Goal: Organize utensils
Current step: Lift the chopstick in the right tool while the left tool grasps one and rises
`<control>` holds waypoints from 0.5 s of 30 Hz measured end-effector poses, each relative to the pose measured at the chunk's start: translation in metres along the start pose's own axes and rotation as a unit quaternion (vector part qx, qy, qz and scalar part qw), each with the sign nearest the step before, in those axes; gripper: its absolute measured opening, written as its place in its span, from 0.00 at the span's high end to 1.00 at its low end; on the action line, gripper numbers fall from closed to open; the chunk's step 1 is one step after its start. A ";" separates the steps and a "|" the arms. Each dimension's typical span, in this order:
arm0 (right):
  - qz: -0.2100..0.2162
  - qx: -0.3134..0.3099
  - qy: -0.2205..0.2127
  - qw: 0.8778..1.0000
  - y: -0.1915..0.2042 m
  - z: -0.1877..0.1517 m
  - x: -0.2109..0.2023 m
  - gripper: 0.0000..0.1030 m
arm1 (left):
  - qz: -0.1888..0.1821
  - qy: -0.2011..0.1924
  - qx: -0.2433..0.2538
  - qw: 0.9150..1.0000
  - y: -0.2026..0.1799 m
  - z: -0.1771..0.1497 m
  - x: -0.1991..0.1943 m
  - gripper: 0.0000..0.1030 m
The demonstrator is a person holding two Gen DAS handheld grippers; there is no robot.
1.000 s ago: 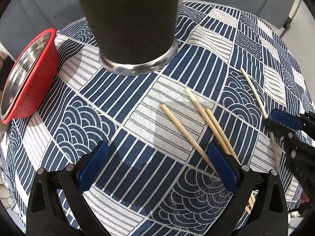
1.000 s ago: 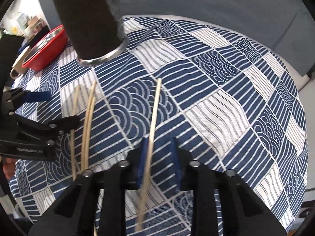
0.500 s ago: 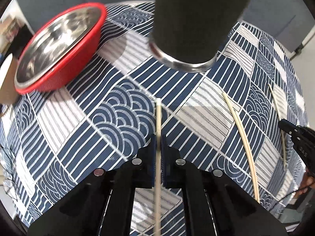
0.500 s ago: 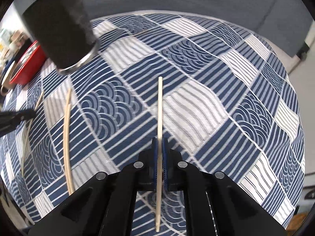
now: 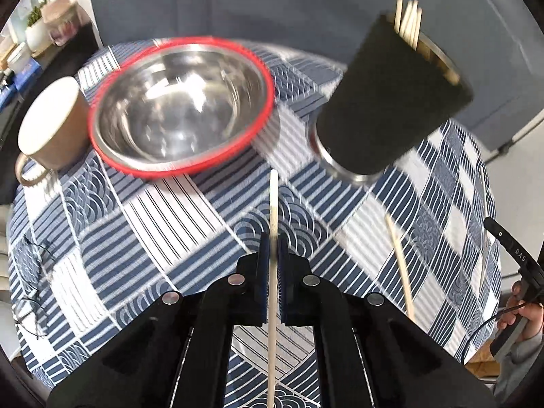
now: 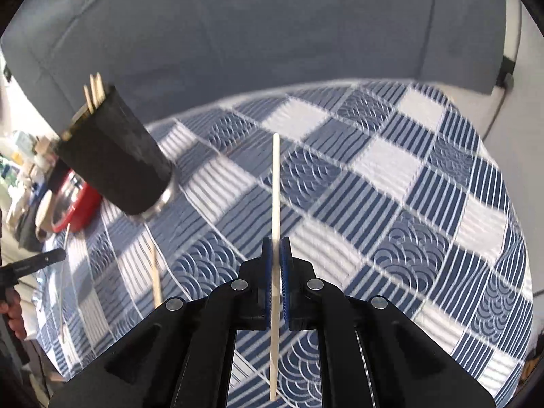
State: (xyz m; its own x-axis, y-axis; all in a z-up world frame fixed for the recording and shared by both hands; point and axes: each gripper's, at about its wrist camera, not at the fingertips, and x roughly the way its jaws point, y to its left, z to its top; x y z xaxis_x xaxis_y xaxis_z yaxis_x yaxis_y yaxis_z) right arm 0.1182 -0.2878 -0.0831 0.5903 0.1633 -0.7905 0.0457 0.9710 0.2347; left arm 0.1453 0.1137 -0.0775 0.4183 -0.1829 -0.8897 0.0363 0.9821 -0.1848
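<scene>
Grey padded panels close off the far side of the round table, whose blue-and-white patchwork tablecloth (image 5: 163, 224) of stripes and wave arcs fills both of my wrist views. My left gripper (image 5: 271, 258) has its blue pads pinched tight on a pale chopstick (image 5: 273, 210), which runs straight out ahead between them and back under my palm, lifted clear of the cloth. My right gripper (image 6: 279, 258) is clamped the same way on a second chopstick (image 6: 276, 183), its tip pointing toward the far edge of the tabletop. The black utensil cup (image 5: 391, 102) with its steel base stands toward the far right part of the cloth in my left view, and several chopstick ends (image 5: 408, 20) already poke out of its mouth; from my right view the same cup (image 6: 112, 156) sits off to the far left. Beside it, nearer the far left edge, is the steel bowl in a red colander (image 5: 180, 108), and just left of that, touching or nearly so, a brown mug (image 5: 51, 122) with a pale inside. One loose chopstick (image 5: 399, 261) lies on the cloth between my two grippers, near the right edge in my left view, with a thinner one (image 5: 484, 255) beyond it. At that edge I can see my right hand (image 5: 520, 319) on its black handle.
</scene>
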 end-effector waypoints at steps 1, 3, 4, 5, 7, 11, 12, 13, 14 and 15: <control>0.002 -0.003 -0.006 1.000 0.003 0.006 -0.003 0.96 | -0.001 -0.010 0.000 1.000 0.000 0.005 -0.007 0.95; 0.009 -0.007 -0.020 1.000 0.008 0.017 -0.010 0.96 | -0.001 -0.023 0.000 1.000 -0.003 0.013 -0.016 0.95; 0.013 -0.010 -0.028 0.999 0.011 0.023 -0.013 0.96 | -0.003 -0.030 -0.001 1.000 -0.003 0.016 -0.022 0.95; 0.016 -0.012 -0.034 0.999 0.014 0.028 -0.016 0.96 | -0.005 -0.037 0.000 0.999 -0.002 0.020 -0.026 0.95; 0.023 -0.020 -0.052 0.998 0.022 0.041 -0.024 0.96 | 0.012 -0.060 0.007 0.998 -0.005 0.031 -0.036 0.95; 0.039 -0.038 -0.092 0.994 0.042 0.066 -0.041 0.95 | 0.011 -0.093 0.003 0.996 -0.008 0.056 -0.057 0.95; 0.049 -0.037 -0.101 0.993 0.047 0.071 -0.045 0.95 | 0.006 -0.104 0.002 0.995 -0.010 0.066 -0.064 0.95; 0.059 -0.037 -0.109 0.992 0.052 0.076 -0.048 0.95 | -0.001 -0.115 0.002 0.993 -0.011 0.071 -0.068 0.95; 0.068 -0.038 -0.118 0.990 0.057 0.082 -0.052 0.95 | -0.009 -0.124 -0.001 0.992 -0.013 0.079 -0.074 0.95; 0.072 -0.040 -0.125 0.989 0.061 0.085 -0.055 0.95 | -0.014 -0.130 -0.001 0.991 -0.016 0.085 -0.078 0.95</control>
State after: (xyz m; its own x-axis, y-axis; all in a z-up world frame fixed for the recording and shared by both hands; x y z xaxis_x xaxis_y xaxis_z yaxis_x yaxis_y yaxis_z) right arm 0.1573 -0.2527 0.0225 0.7668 0.2631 -0.5855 -0.1116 0.9529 0.2820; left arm 0.1887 0.1165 0.0304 0.6368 -0.1920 -0.7467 0.0491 0.9766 -0.2092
